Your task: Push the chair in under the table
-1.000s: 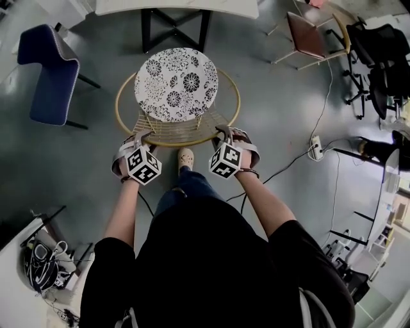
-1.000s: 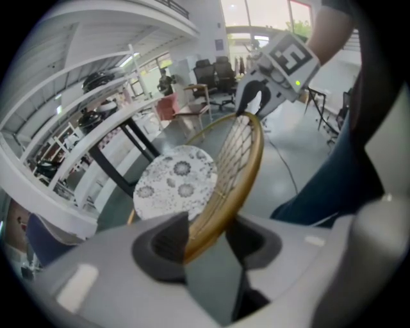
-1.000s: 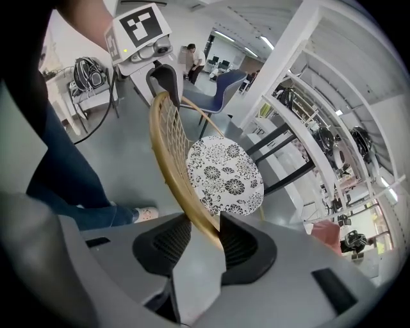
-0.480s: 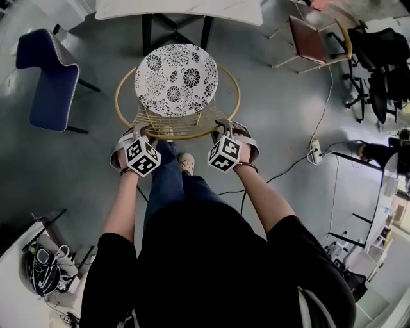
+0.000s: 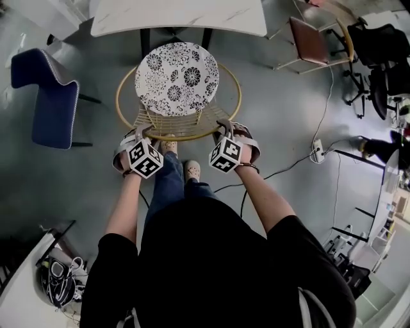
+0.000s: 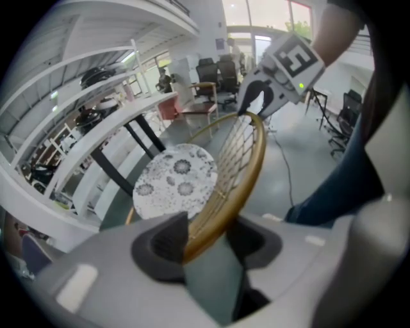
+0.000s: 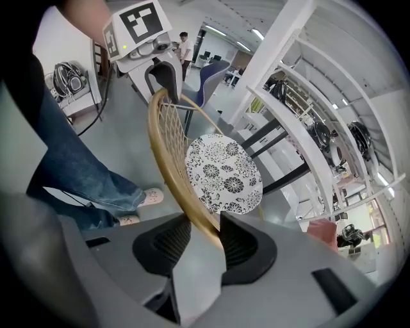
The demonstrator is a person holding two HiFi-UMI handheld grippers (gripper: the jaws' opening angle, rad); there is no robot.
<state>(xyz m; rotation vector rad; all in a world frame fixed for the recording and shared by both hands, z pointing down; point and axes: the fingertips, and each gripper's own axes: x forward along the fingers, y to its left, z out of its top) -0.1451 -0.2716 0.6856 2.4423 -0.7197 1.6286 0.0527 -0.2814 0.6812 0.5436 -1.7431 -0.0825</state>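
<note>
table (image 5: 178,18) partly out of frame above chair (image 5: 176,80)

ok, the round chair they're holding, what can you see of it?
The chair stands upright on the grey floor. A gold-coloured hoop rings a black-and-white floral cushion, and there is a wire-lattice back on the near side. The left gripper and right gripper each clamp the back's rim. The seat sits just short of the white table, not yet under it.
</note>
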